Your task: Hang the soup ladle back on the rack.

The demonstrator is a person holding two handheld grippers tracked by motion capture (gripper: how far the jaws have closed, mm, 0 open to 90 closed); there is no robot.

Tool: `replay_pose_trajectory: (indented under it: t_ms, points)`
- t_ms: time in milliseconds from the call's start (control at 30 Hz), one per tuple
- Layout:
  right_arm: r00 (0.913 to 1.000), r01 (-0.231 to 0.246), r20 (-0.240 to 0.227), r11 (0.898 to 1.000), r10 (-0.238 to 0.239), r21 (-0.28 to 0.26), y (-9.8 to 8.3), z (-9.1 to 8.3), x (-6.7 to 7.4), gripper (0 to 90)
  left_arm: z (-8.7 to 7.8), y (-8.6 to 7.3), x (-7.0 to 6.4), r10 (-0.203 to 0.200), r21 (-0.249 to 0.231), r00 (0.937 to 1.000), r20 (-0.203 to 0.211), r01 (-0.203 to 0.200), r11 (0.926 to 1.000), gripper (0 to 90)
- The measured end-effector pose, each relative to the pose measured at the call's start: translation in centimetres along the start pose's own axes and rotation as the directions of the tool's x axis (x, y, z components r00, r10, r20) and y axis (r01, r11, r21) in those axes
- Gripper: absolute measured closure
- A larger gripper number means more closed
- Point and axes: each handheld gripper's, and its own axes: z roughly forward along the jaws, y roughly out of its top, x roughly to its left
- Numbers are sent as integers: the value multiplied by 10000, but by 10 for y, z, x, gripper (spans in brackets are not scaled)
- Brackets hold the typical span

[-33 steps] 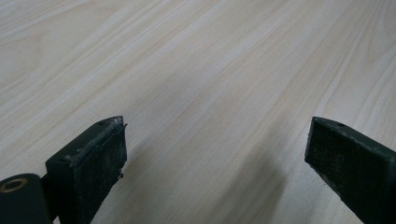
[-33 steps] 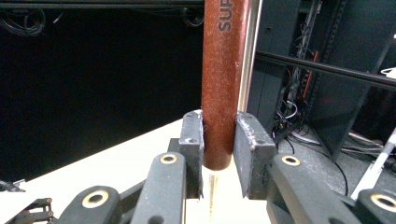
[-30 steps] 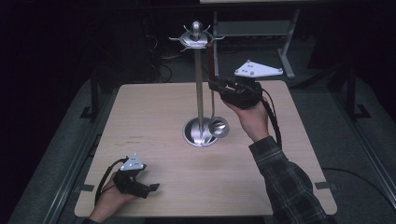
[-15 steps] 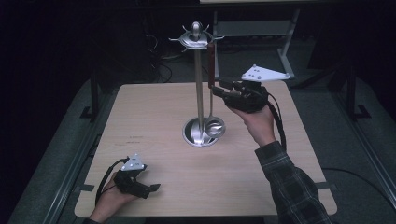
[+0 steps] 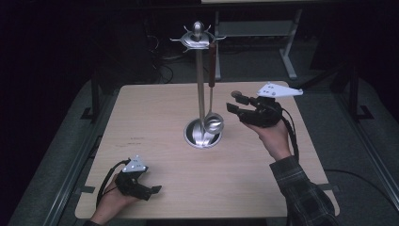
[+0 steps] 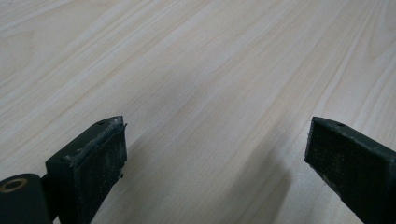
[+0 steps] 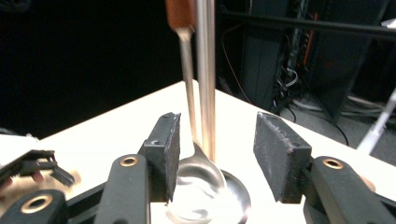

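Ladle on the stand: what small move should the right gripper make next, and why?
Probably draw the right gripper back from the stand. Its jaws have just been opening, nothing is pressed between them, and the ladle hangs from the top hook with its bowl by the base. The hanging looks done, so clearing away seems safest.

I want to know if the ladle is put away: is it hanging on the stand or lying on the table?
Hanging. The ladle dangles from the stand, its bowl just above the base.

A pale wooden table [image 5: 155, 108] stands on grey floor [image 5: 56, 160] in a dark room.
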Motion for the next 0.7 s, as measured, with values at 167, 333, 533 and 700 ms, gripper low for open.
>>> replay_pose_trajectory:
  t_ms: [167, 333, 533, 700]
  points:
    - [9998, -156, 100, 9992, 153, 368, -21, -5, -7, 481, 0, 0, 1, 155, 103, 9999, 13, -155, 9998, 50]
    - [9995, -169, 269, 9963, 146, 847, -45, -11, -14, 442, 1, -1, 0, 122, 156, 9999, 85, -123, 9998, 50]
    - [9990, -264, 397, 9896, 209, 1411, -77, -21, -18, 401, 2, -1, 0, 75, 119, 9999, 88, -76, 9999, 50]
    - [9983, -301, 543, 9853, 213, 1679, -100, -30, -21, 382, 3, -1, 0, -13, -12, 10000, 27, 13, 10000, 50]
